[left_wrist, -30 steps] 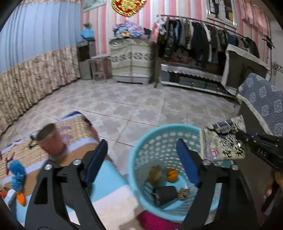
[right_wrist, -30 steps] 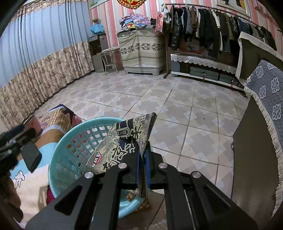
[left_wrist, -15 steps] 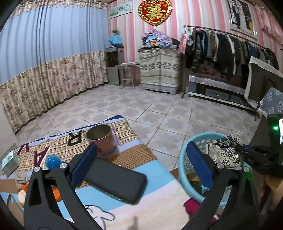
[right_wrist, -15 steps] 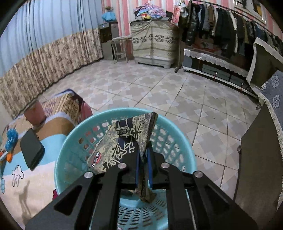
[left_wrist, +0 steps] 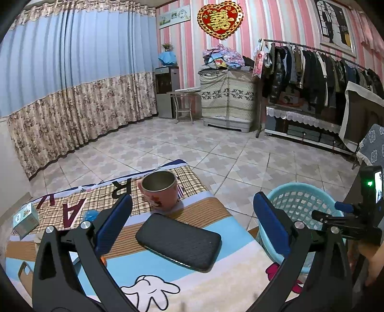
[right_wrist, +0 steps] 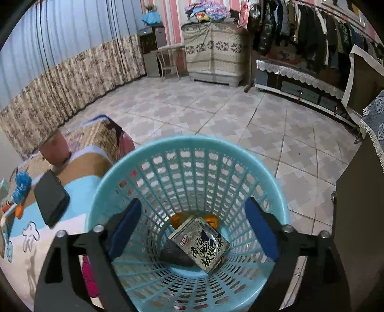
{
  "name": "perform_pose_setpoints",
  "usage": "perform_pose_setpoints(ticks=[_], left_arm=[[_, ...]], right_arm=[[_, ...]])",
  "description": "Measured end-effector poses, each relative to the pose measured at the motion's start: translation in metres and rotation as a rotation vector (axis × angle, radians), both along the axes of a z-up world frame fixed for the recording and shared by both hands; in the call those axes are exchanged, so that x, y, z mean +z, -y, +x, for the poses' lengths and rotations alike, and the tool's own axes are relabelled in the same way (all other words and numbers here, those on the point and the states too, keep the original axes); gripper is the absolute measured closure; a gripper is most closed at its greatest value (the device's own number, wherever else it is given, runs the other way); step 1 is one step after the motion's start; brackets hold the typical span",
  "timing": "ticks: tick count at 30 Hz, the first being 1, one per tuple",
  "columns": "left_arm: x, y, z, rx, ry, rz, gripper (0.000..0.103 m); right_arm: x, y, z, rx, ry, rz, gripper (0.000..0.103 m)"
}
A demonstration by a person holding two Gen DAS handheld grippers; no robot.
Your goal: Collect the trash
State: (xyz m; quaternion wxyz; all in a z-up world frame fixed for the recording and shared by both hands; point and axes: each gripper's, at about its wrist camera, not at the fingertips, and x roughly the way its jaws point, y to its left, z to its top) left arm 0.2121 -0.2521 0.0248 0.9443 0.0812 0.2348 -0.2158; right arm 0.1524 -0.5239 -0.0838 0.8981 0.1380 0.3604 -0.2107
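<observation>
Blue-padded right tool [right_wrist: 192, 228] agape above basket [right_wrist: 276, 189]

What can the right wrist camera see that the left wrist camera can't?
Only the right wrist view looks down into the blue basket: the printed wrapper lies at the bottom with orange bits. Only the left wrist view shows the red heart decoration on the wall and the inside of the pink cup. Both show the basket, cup, black case and cartoon blanket.

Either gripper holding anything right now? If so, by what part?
Nothing held. Right gripper has just opened; the printed wrapper lies in the basket. Left gripper is open over the mat, empty.
</observation>
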Motion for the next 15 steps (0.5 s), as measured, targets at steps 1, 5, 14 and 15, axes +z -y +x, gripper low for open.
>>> perform_pose_setpoints(ticks=[1, 5, 14, 15], left_arm=[[0.001, -0.002, -0.001, 0.003, 0.001, -0.001, 0.006], [0.004, -0.013, -0.005, 0.018, 0.001, -0.012, 0.006], [0.006, -0.058, -0.009, 0.088, 0.002, -0.022, 0.005], [0.007, -0.064, -0.009, 0.095, 0.001, -0.025, 0.005]], right_arm=[[0.003, 0.0, -0.001, -0.001, 0.006, -0.003, 0.015], [0.016, -0.005, -0.005, -0.003, 0.036, -0.014, 0.009], [0.043, -0.033, -0.011, 0.014, 0.093, -0.045, 0.006], [0.046, -0.037, -0.011, 0.018, 0.099, -0.049, 0.006]])
